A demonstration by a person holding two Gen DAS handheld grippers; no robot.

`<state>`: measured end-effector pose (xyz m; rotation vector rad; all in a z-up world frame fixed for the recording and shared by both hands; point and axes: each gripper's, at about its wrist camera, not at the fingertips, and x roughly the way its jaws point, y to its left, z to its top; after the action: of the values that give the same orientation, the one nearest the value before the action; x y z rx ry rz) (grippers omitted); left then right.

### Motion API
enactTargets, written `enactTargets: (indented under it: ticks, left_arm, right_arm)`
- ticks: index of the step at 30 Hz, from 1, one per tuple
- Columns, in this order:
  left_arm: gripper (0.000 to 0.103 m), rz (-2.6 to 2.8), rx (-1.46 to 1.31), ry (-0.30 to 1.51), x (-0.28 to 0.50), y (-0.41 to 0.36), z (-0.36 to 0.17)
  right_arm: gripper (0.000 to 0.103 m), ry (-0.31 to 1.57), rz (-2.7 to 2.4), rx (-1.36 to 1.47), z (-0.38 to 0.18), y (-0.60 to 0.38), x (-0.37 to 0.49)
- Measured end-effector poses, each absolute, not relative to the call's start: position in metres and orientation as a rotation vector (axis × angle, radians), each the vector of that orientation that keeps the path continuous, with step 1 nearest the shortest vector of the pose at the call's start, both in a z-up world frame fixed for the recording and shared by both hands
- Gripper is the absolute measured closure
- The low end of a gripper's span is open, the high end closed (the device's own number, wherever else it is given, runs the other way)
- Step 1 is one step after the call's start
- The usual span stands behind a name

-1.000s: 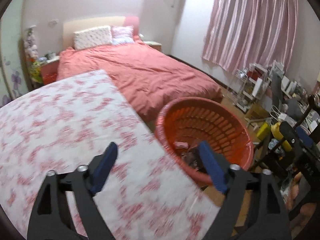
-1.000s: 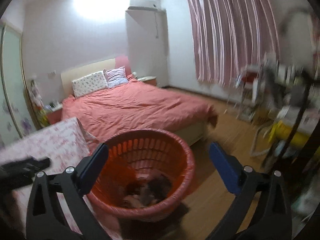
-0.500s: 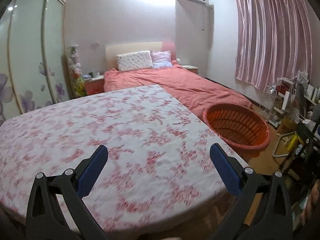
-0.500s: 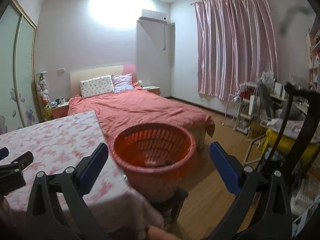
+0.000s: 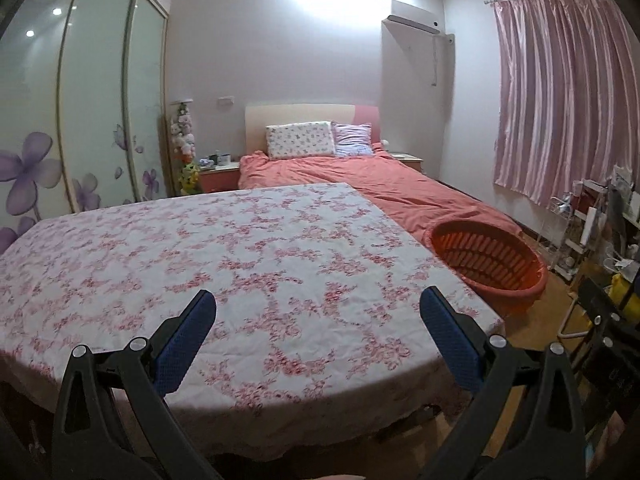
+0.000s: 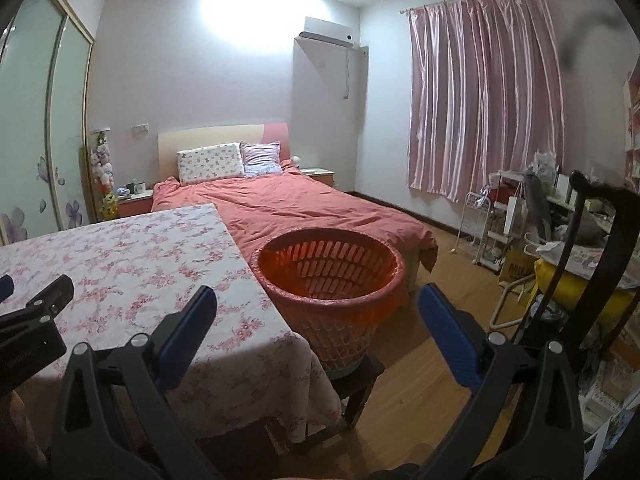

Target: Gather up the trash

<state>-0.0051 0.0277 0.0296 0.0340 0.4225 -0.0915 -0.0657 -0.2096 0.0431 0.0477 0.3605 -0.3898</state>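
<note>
An orange slatted basket (image 6: 330, 276) stands on a low dark stool at the right end of the table; in the left wrist view only the basket's (image 5: 486, 258) rim and inner wall show. What lies inside is hidden from here. My left gripper (image 5: 316, 324) hangs open over the near edge of the flowered tablecloth (image 5: 240, 248), nothing between its blue pads. My right gripper (image 6: 316, 320) is open too, level with the basket's near side and short of it. The left gripper's black finger (image 6: 48, 296) pokes in at the left of the right wrist view.
A bed with a coral cover (image 6: 304, 208) lies behind the table (image 6: 132, 264) and basket. A wardrobe with flower-printed doors (image 5: 60, 120) lines the left wall. Cluttered racks and a yellow bag (image 6: 560, 276) fill the right side. Wooden floor (image 6: 424, 360) lies right of the basket.
Both grippers have drawn back from the basket and away from it; the left one swung left to face the table. The basket's inside has dropped out of sight.
</note>
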Motion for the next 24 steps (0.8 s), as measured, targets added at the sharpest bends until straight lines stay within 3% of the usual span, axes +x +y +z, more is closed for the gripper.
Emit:
enactTargets:
  ticks: [24]
  left_arm:
    - [0.003, -0.034, -0.005, 0.523, -0.006, 0.04, 0.008]
  right_arm:
    - [0.004, 0.484, -0.431, 0.014, 0.019, -0.202, -0.049]
